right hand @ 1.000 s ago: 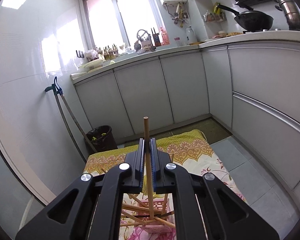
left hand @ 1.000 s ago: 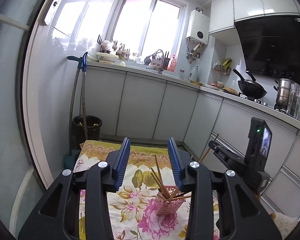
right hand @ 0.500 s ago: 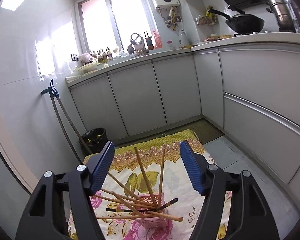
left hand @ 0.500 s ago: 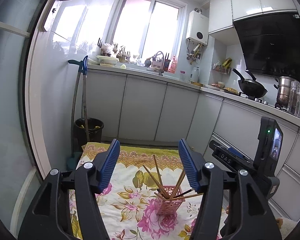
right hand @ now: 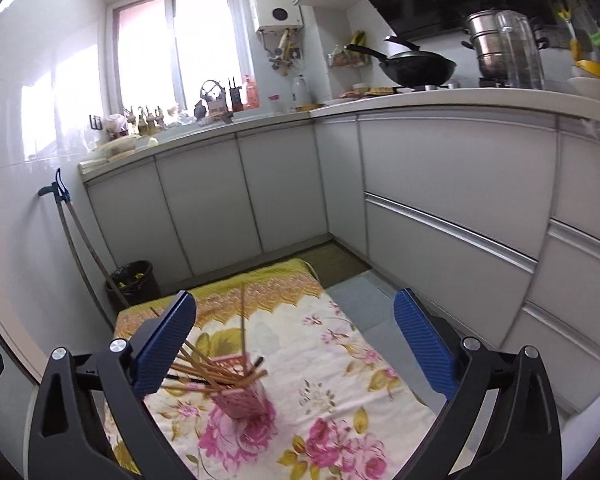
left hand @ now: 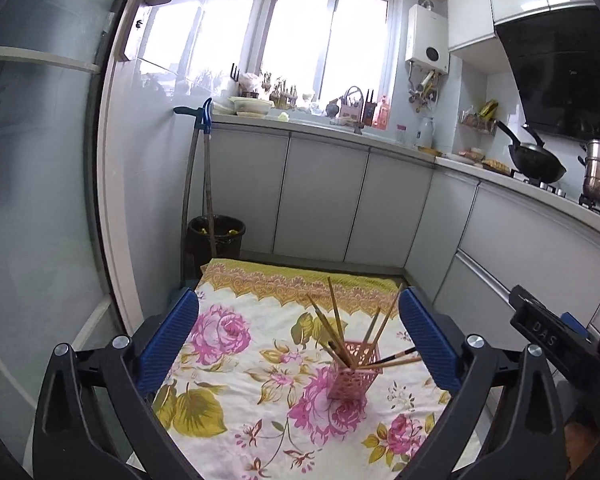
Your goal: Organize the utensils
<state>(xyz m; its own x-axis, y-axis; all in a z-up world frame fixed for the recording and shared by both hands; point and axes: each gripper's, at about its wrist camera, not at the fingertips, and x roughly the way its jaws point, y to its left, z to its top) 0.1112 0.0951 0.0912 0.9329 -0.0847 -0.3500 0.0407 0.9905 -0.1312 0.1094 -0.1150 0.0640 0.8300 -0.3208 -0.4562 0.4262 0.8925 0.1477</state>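
A pink lattice holder (left hand: 354,370) stands upright on a floral cloth (left hand: 236,364), with several wooden chopsticks (left hand: 336,320) fanning out of it. It also shows in the right wrist view (right hand: 240,392), with its chopsticks (right hand: 243,320) leaning mostly left. My left gripper (left hand: 298,340) is open wide and empty, above the cloth with the holder between its fingers, nearer the right one. My right gripper (right hand: 294,344) is open wide and empty, above the holder. Part of the right gripper's body (left hand: 548,340) shows at the right edge of the left wrist view.
The cloth covers a low surface in a narrow kitchen. Grey cabinets (left hand: 320,204) run along the back and right. A black bin (left hand: 216,236) and mop handles (left hand: 204,184) stand at the back left. A wok (right hand: 416,66) and pots (right hand: 492,44) sit on the counter.
My right gripper let go of a chopstick, which now stands in the holder, and opened wide. My left gripper also opened wider. Both drew back from the holder.
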